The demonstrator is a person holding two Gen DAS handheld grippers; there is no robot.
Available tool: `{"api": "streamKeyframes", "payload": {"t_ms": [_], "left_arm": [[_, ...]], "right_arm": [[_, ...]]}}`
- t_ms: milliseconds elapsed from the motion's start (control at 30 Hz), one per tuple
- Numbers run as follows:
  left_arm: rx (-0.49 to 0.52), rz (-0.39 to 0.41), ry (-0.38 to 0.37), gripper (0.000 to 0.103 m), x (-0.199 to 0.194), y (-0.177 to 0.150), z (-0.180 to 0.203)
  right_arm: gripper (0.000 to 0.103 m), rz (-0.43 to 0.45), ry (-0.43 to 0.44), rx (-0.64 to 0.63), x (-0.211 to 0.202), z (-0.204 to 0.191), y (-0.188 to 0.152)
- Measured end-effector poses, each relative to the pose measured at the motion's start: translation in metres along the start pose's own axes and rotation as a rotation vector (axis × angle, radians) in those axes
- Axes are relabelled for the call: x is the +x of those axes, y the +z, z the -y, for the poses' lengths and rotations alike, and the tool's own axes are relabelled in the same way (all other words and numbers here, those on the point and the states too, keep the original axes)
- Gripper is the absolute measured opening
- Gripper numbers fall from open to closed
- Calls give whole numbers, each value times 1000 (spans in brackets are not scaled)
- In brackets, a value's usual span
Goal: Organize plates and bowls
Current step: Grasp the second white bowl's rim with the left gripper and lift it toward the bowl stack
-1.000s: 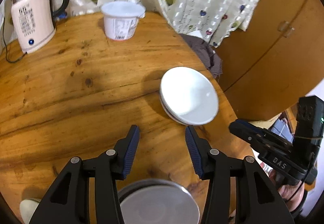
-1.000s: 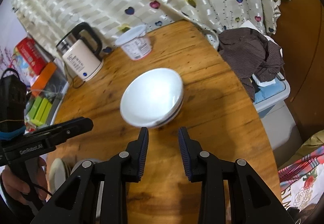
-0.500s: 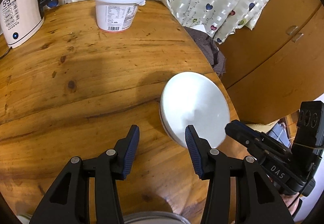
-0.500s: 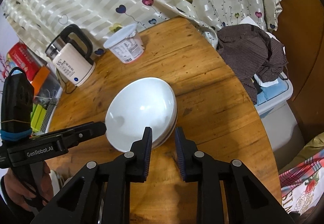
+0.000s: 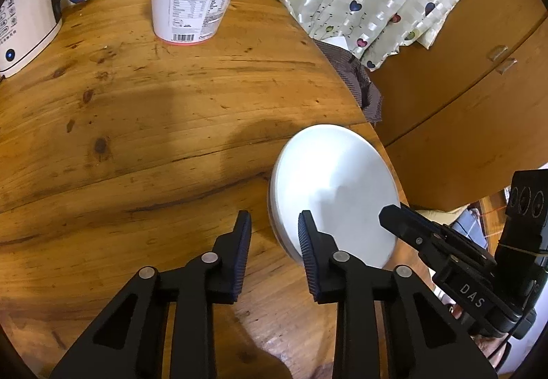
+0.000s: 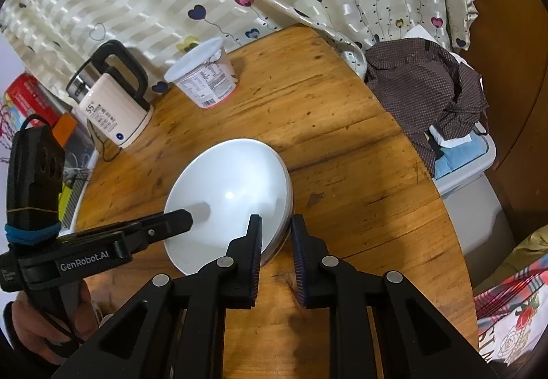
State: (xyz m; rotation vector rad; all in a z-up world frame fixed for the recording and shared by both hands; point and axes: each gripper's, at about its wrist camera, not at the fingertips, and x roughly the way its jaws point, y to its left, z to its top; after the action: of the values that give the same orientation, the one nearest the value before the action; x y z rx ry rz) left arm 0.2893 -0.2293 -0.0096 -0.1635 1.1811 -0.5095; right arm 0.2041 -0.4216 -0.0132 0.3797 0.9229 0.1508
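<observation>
A stack of white bowls (image 5: 334,187) sits on the round wooden table (image 5: 137,111) near its right edge. It also shows in the right wrist view (image 6: 233,197). My left gripper (image 5: 274,224) is open, its right finger at the stack's near-left rim. My right gripper (image 6: 275,224) is narrowly open with its jaws on either side of the stack's near-right rim; I cannot tell whether they touch it. The right gripper also shows in the left wrist view (image 5: 394,218), reaching over the bowl.
A white lidded tub (image 5: 191,2) and a cream kettle (image 6: 109,111) stand at the table's far side by a heart-print curtain. A brown cloth (image 6: 428,87) lies on a bin beside the table. A wooden cabinet (image 5: 462,87) is on the right.
Both grippers moved forward to the bowl stack. The right gripper's jaws narrowed and now straddle the rim. The grey plate below the left gripper left view.
</observation>
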Motion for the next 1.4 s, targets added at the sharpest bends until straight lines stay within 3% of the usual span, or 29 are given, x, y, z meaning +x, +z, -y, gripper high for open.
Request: {"api": "streamKeyframes", "payload": {"t_ms": [667,1400], "left_arm": [[22,34,8,23,-17,-4,11],[32,132,4,23,-84,-35,15]], "right_arm": [[16,17,7,-17,-16,-12,-4],[16,71,31,-71,-65,-54,-20]]}}
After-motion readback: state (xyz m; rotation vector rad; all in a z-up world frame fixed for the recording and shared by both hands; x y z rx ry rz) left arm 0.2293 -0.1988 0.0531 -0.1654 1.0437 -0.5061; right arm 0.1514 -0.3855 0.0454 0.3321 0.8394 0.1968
